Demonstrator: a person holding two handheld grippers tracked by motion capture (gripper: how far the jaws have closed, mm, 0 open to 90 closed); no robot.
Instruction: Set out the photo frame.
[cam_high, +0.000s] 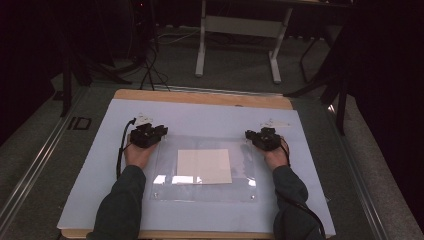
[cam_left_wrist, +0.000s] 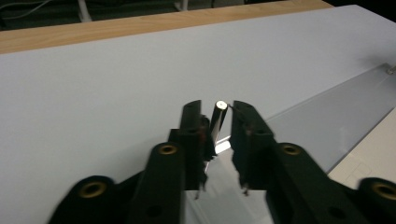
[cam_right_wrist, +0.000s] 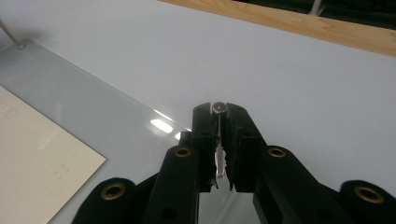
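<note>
Clamped on a small metal peg, the left gripper pinches the near-left corner post of a clear acrylic sheet. Just as tightly, the right gripper grips a second peg at the opposite corner. Under the sheet lies a cream paper, all resting on a pale blue mat covering the wooden table.
</note>
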